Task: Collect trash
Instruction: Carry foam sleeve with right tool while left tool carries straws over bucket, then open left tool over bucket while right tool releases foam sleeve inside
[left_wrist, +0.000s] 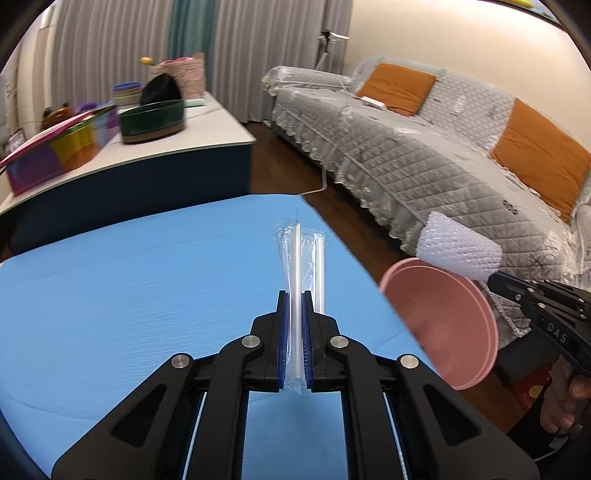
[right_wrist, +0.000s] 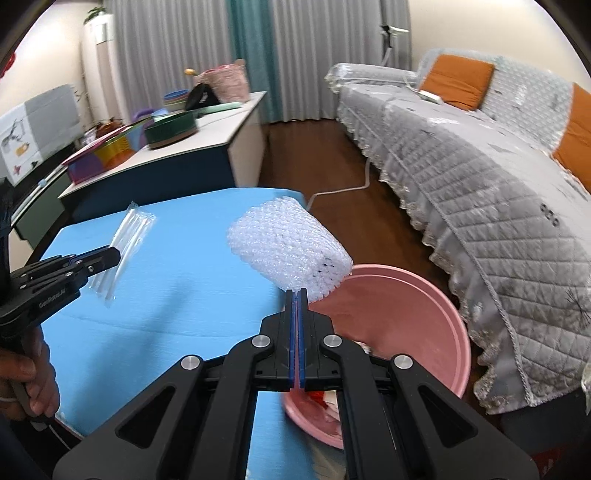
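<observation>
Clamped between the left gripper (left_wrist: 295, 299) pads, clear-wrapped straws (left_wrist: 299, 258) are hanging above the blue table (left_wrist: 110, 277). Right gripper (right_wrist: 297, 295) is pinching a bubble wrap roll (right_wrist: 288, 251) just over the pink bin (right_wrist: 424, 295), seemingly carrying both pieces there for dropping.

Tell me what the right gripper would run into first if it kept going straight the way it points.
Probably the pink bin: the right gripper, clamped on bubble wrap, points down over its near rim. Depth is unclear, so it might pass over.
</observation>
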